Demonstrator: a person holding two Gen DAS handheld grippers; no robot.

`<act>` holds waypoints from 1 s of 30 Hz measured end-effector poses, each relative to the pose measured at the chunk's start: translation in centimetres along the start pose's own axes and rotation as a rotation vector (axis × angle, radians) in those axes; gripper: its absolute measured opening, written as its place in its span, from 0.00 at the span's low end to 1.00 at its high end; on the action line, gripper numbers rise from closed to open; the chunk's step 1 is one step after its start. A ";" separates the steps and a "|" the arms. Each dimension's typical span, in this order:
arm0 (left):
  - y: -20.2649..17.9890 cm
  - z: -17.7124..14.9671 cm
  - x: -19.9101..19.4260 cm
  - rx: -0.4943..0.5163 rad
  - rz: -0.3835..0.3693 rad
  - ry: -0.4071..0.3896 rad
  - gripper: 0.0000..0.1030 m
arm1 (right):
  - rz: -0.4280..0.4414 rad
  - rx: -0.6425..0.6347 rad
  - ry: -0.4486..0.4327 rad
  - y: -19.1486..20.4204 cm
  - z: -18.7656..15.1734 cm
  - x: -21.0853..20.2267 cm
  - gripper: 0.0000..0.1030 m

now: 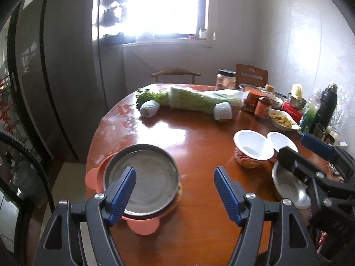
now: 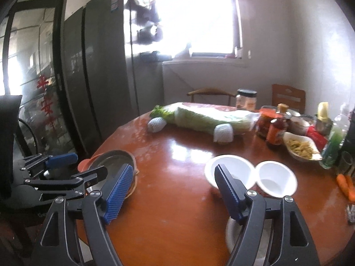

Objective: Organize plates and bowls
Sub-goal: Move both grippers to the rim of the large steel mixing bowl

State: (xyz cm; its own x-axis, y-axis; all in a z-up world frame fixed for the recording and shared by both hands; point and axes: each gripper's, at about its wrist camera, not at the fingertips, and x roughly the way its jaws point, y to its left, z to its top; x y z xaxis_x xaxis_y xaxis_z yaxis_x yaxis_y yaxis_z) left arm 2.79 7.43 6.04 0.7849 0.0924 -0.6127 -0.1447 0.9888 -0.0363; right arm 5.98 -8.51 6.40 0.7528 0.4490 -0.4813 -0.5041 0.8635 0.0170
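Left wrist view, left to right: round grey metal pan (image 1: 142,177) resting inside a salmon-pink plastic plate with rounded tabs (image 1: 144,226), near the left edge of the round reddish-brown wooden bench (image 1: 195,137). Left tongs (image 1: 175,190), blue ribbed pads apart, nothing between them, hovering above the pan's right side. Wrapped pale green cabbage (image 1: 199,99) lying across the far side of the bench. Two white-lined bowls with red patterned outsides (image 1: 253,148), touching side by side, right of centre. Shiny steel bowl (image 1: 288,181) just in front of them, partly hidden by the right tongs (image 1: 310,146).

Right wrist view, left to right: left tongs (image 2: 66,166) beside the pan (image 2: 111,159); right tongs (image 2: 173,190), pads apart and empty, raised over the bare bench (image 2: 173,155); the two white bowls (image 2: 275,179) behind the right pad; white dish of yellow food (image 2: 299,148); sauce bottles and jars (image 2: 275,130) at the far right.
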 end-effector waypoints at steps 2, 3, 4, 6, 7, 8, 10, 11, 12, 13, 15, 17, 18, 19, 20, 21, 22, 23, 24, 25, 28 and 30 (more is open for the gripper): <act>-0.8 0.3 -0.3 0.005 -0.015 -0.004 0.70 | -0.018 0.015 -0.019 -1.0 0.1 -1.0 0.76; -1.3 0.4 -0.5 0.011 -0.019 -0.008 0.70 | -0.026 0.022 -0.028 -1.5 0.2 -1.6 0.76; -1.6 0.5 -0.6 0.016 -0.022 -0.010 0.70 | -0.035 0.029 -0.037 -2.1 0.2 -2.1 0.76; -2.6 0.7 -0.9 0.031 -0.036 -0.019 0.70 | -0.062 0.035 -0.052 -3.2 0.4 -3.1 0.77; -3.2 0.8 -1.1 0.038 -0.048 -0.022 0.71 | -0.075 0.038 -0.058 -3.6 0.4 -3.4 0.77; -3.6 0.9 -1.1 0.043 -0.056 -0.021 0.71 | -0.095 0.039 -0.068 -4.1 0.4 -3.9 0.77; -4.5 1.1 -1.3 0.056 -0.065 -0.018 0.71 | -0.118 0.051 -0.079 -5.1 0.4 -4.7 0.77; -5.0 1.2 -1.3 0.065 -0.066 -0.018 0.71 | -0.128 0.058 -0.083 -5.7 0.4 -4.9 0.77; -5.5 1.3 -1.3 0.074 -0.069 -0.018 0.71 | -0.135 0.067 -0.086 -6.3 0.3 -5.1 0.77; -6.0 1.4 -1.4 0.083 -0.074 -0.020 0.71 | -0.138 0.078 -0.089 -6.8 0.3 -5.4 0.77; -7.0 1.6 -1.3 0.091 -0.084 -0.013 0.71 | -0.135 0.105 -0.094 -8.1 0.0 -5.9 0.77; -7.7 1.6 -1.2 0.099 -0.091 -0.011 0.71 | -0.145 0.128 -0.090 -9.4 -0.4 -6.3 0.77; -8.3 1.6 -1.1 0.107 -0.093 -0.011 0.71 | -0.155 0.140 -0.088 -10.0 -0.7 -6.5 0.77; -8.7 1.6 -1.0 0.112 -0.097 -0.011 0.72 | -0.158 0.148 -0.087 -10.5 -0.8 -6.6 0.78; -9.2 1.5 -0.8 0.116 -0.108 -0.007 0.72 | -0.160 0.156 -0.084 -11.2 -1.2 -6.8 0.78; -9.6 1.4 -0.5 0.117 -0.117 0.000 0.72 | -0.162 0.167 -0.081 -11.9 -1.6 -7.1 0.78; -10.2 1.2 -0.1 0.120 -0.127 0.014 0.72 | -0.165 0.173 -0.073 -12.4 -1.9 -7.0 0.78; -10.7 1.1 0.2 0.127 -0.133 0.023 0.72 | -0.171 0.180 -0.063 -13.0 -2.3 -7.0 0.78; -11.4 0.8 0.7 0.136 -0.137 0.036 0.72 | -0.178 0.187 -0.057 -13.4 -2.6 -7.0 0.78; -11.9 0.6 1.1 0.140 -0.139 0.044 0.72 | -0.186 0.192 -0.047 -13.9 -3.0 -6.9 0.78; -13.4 -0.1 2.4 0.157 -0.152 0.074 0.72 | -0.209 0.214 -0.010 -15.4 -4.5 -6.4 0.78; -14.3 -0.6 3.3 0.165 -0.153 0.092 0.72 | -0.209 0.230 0.011 -16.3 -5.3 -5.9 0.78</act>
State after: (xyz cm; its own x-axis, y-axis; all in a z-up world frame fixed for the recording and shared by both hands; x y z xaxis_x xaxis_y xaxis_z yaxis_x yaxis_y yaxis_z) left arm 7.09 -6.51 4.12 0.7311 -0.0636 -0.6793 0.0777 0.9969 -0.0097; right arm 7.46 -26.44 4.30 0.8246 0.2548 -0.5050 -0.2290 0.9667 0.1139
